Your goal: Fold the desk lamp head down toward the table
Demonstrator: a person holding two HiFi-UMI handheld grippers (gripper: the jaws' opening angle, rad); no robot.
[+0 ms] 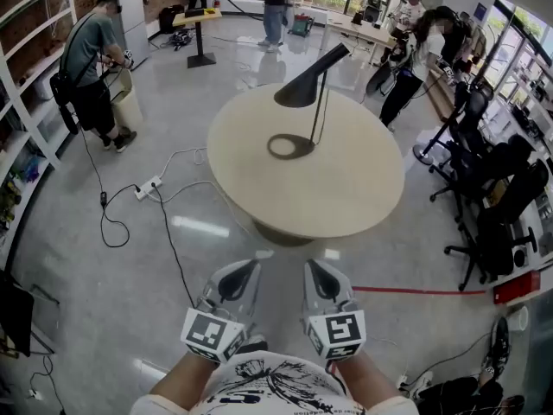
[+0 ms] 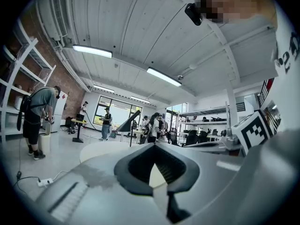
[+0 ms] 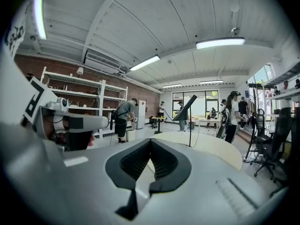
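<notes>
Desk lamp (image 1: 298,93) stands on the table's (image 1: 346,197) far half, head (image 1: 313,78) tilted up. Left tongs (image 1: 253,266) and right tongs (image 1: 312,266) hang short of the table's near edge, both pinched closed on nothing. Looks light and tippy, so I'd pin the base (image 1: 291,146) and press the stiff head.
</notes>
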